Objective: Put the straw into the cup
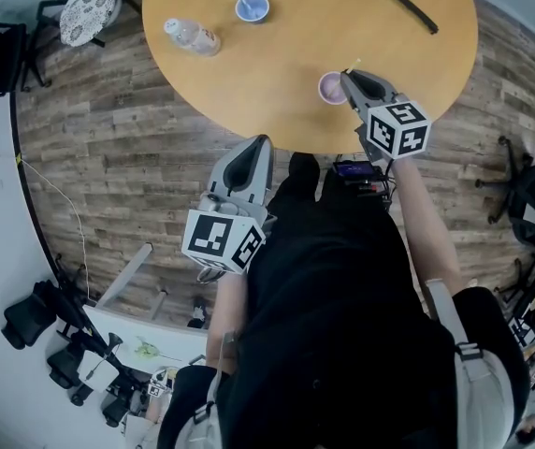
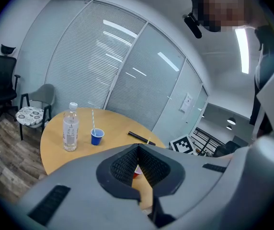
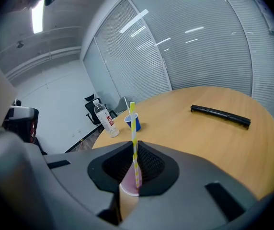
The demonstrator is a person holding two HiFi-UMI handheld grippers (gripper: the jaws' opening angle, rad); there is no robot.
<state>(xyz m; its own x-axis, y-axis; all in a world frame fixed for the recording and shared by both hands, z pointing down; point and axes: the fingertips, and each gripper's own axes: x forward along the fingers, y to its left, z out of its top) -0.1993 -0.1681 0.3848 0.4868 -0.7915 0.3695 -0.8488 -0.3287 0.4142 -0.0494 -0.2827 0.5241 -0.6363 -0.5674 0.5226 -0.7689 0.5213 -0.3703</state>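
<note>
1. The straw (image 3: pixel 132 118) stood upright, clamped between the closed fingers of the right gripper (image 3: pixel 134 142). Its lower end looked to be inside the mouth of the pink cup (image 3: pixel 128 185), which sat at the 5 o'clock edge of the table (image 1: pixel 277 73).
2. I judged the job nearly done. What was left was to lower the straw fully, let go and back away.
3. The right gripper reached in from the cup's 3 o'clock, tilted nose-down at the rim.
4. The left gripper (image 1: pixel 256 143) hung off the table at the cup's 7 o'clock. Its fingers were together on nothing.
5. A blue cup (image 1: pixel 252 7) with its own straw stood at the table's 10 o'clock beside a bottle (image 1: pixel 191 36), well apart from the work.
</note>
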